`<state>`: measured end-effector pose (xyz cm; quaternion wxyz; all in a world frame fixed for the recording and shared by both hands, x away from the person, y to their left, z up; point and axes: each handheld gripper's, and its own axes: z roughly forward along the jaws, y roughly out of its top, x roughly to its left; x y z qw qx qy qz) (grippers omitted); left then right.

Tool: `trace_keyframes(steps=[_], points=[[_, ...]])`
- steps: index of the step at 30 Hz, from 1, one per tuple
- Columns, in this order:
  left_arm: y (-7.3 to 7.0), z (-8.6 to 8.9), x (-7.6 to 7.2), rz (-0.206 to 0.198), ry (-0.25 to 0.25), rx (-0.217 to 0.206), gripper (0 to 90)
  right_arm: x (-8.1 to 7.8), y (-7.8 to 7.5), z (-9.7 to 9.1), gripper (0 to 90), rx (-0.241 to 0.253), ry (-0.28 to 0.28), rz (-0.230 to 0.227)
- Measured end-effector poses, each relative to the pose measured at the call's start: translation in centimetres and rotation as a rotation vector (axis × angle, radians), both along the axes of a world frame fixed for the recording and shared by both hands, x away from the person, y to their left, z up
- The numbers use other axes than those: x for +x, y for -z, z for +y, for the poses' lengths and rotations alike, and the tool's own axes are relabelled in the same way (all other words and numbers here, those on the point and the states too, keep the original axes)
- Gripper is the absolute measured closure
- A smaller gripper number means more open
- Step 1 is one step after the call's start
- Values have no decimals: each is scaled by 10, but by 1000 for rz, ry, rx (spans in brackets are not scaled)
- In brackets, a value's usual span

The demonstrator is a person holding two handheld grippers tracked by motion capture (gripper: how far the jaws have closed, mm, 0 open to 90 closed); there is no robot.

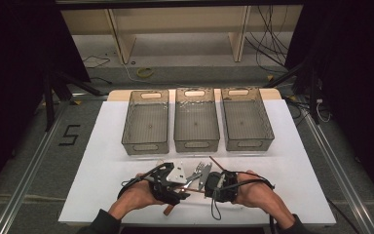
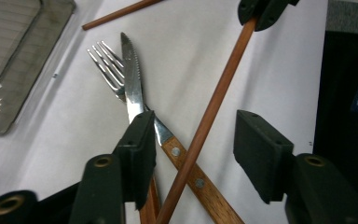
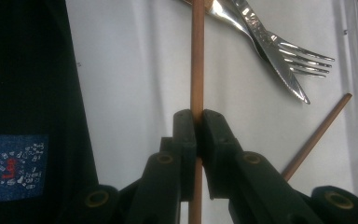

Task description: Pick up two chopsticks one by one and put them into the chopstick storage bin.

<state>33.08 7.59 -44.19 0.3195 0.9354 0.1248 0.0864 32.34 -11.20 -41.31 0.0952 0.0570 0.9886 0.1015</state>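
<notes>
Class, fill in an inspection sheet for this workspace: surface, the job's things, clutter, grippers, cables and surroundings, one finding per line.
Surface: white table, bare around the work.
Job's things: one wooden chopstick clamped in the right gripper; second chopstick lying loose; knife crossed over fork; three empty bins in a row behind.
Clutter: nothing seen.
Grippers: right gripper shut on the chopstick; left gripper open, jaws astride that chopstick and the wooden knife handle, not pressing.
Cables: one trails from each gripper; more on the floor.
Surroundings: wooden shelf frame, dark curtains.
</notes>
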Motion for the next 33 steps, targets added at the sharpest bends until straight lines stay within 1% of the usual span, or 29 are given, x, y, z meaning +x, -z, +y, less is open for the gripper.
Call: trace_keyframes(steps=[2,3,5,7,8,11,13,14,15,16,18,20,21,22,25,26,27,28,30,32,33], points=[[1,-1,0,10,12,14,554,-1,0,1,849,0,-4,1],[2,-2,-1,14,19,21,573,-2,-1,1,849,-1,7,8],[3,-2,-1,23,23,21,604,-1,-1,1,849,-6,-15,-3],[3,-3,-1,34,32,28,627,-2,-1,2,849,-7,-16,1],[4,-3,-1,35,34,30,637,-2,0,2,849,-6,-26,-2],[5,-4,-2,37,37,41,677,-3,1,2,849,-10,-32,2],[5,-4,-2,40,44,43,689,-4,1,3,849,-13,-23,8],[5,-4,-2,44,49,48,714,-3,3,3,848,-11,-44,9],[5,-4,-2,45,52,48,727,-4,3,3,849,-12,-37,15],[5,-4,-2,45,55,51,744,-4,3,4,848,-14,-48,14],[6,-4,-3,45,63,56,753,-4,3,4,848,-14,-51,15],[6,-4,-4,47,80,60,769,-4,2,3,848,-16,-71,11],[7,-5,-4,47,85,58,783,-6,3,4,848,-13,-71,9],[7,-5,-5,47,95,63,790,-6,3,4,848,-19,-90,6],[7,-5,-7,43,112,68,806,-5,4,3,845,-20,-103,5],[7,-5,-7,46,121,70,806,-5,4,3,845,-20,-103,5],[7,-5,-7,51,129,68,822,-6,5,2,839,-8,-113,2],[6,-5,-8,58,144,71,833,-5,4,2,832,-15,-116,5],[6,-4,-9,66,159,68,841,-4,3,1,822,-8,-115,7],[6,-3,-7,78,155,57,843,-4,3,0,818,-1,-111,6],[6,-2,-7,80,155,54,845,-1,2,-1,792,14,-98,-5]])
